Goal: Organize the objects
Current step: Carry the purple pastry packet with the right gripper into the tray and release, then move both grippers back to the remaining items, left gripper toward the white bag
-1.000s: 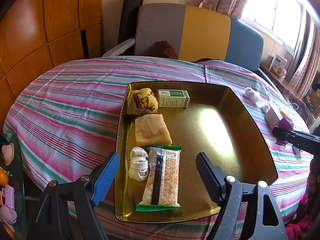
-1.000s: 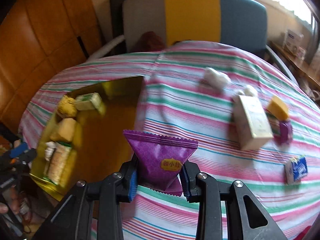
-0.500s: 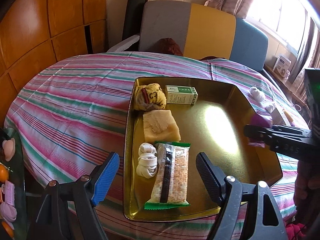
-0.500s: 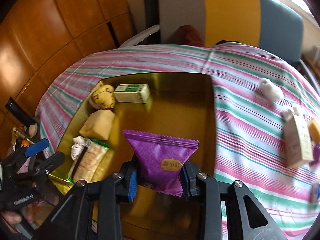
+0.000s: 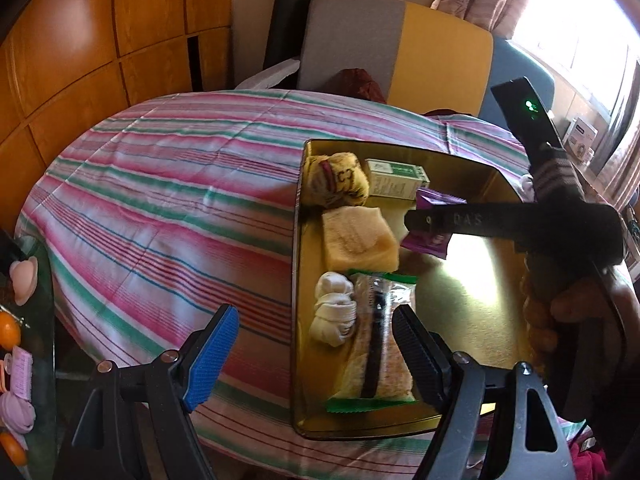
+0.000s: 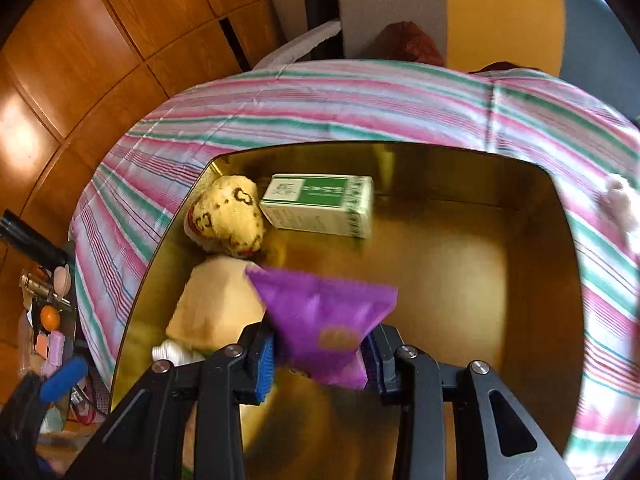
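A gold tray lies on the striped tablecloth. In it, along its left side, lie a yellow plush ball, a green-and-white box, a beige block, a white knotted cloth and a clear snack bar packet. My right gripper is shut on a purple triangular packet and holds it over the tray beside the beige block. My left gripper is open and empty above the tray's near left edge.
The round table with its striped cloth stretches left of the tray. A grey, yellow and blue chair stands behind it. A side shelf with small toys and oranges is at the lower left. A white fluffy thing lies right of the tray.
My right gripper has carried the purple packet leftward from above the tray's right side to beside the beige block. My left gripper has shifted left, so the tray sits further right in its view.
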Action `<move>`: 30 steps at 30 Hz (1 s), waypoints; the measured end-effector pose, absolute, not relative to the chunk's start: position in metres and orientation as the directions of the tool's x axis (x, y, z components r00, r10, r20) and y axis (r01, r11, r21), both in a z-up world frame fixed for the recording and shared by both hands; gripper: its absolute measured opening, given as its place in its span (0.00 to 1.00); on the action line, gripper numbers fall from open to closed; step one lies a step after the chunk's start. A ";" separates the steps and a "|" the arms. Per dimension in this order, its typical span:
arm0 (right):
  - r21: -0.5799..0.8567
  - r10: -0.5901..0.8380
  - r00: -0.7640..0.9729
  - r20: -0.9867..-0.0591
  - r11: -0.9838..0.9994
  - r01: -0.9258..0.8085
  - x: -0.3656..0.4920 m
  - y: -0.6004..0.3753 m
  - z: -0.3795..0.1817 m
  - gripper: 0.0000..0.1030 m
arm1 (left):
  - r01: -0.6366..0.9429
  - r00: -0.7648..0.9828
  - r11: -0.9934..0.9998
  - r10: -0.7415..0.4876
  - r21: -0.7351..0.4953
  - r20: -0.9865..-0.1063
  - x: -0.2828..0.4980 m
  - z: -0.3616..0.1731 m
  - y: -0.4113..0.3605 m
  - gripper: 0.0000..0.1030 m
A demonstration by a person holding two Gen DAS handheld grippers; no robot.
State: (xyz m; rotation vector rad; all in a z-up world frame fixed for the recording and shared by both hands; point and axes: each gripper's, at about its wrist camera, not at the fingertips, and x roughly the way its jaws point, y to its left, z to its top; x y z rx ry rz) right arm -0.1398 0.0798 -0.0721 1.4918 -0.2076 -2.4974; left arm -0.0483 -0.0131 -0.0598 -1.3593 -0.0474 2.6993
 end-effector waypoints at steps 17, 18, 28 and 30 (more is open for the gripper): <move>0.273 -0.296 -0.524 -0.799 -0.954 0.123 -0.116 0.089 -0.056 0.70 | -0.097 -0.598 -0.993 0.116 -0.072 -0.793 -0.043 -0.055 -0.009 0.78; 0.270 -0.292 -0.529 -0.797 -0.955 0.121 -0.113 0.092 -0.054 0.71 | -0.100 -0.598 -0.993 0.116 -0.069 -0.793 -0.042 -0.054 -0.008 0.78; 0.250 -0.247 -0.566 -0.786 -0.965 0.075 -0.075 0.134 -0.045 0.79 | -0.145 -0.603 -0.988 0.130 -0.052 -0.787 -0.033 -0.047 0.009 0.78; 0.240 -0.234 -0.576 -0.783 -0.968 0.066 -0.068 0.145 -0.043 0.80 | -0.157 -0.604 -0.986 0.138 -0.053 -0.785 -0.032 -0.045 0.013 0.78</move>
